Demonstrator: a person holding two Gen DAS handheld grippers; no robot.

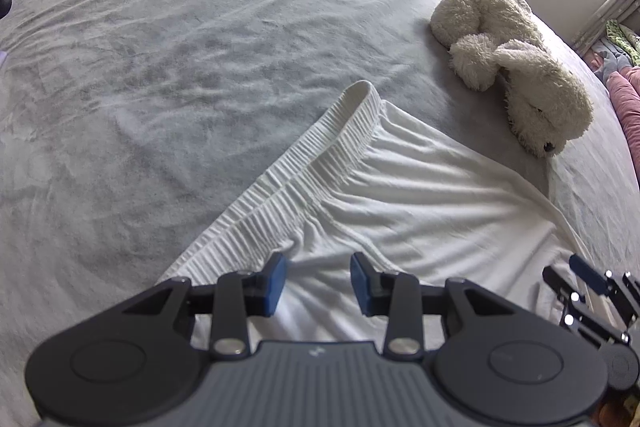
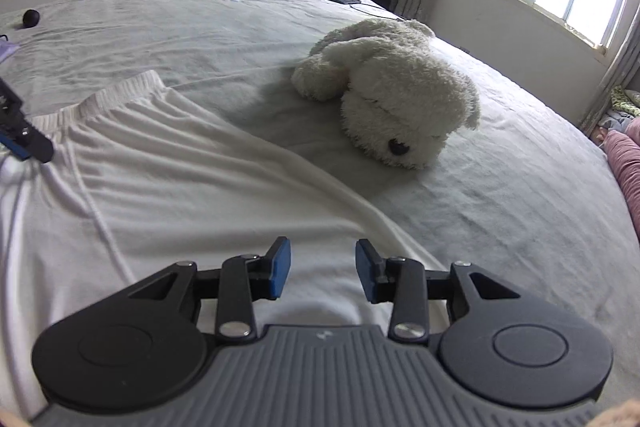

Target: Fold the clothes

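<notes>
Lying near white garment [image 1: 400, 187]: plush dog [image 2: 392, 99]; left claw [image 1: 318, 283], right claw [image 2: 323, 269] parted, empty.

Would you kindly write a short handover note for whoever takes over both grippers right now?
Left gripper: open, nothing held, over the white garment just below its elastic waistband.
Right gripper: open, nothing held, over the garment's right edge.
The garment lies spread on the grey bed sheet, waistband pointing away, wrinkled. A plush dog lies close beyond its right edge, apart from it.
Done: garment laid out. No fold visible yet.
Left: grip and fold it; probably keep clear of the plush dog.
</notes>
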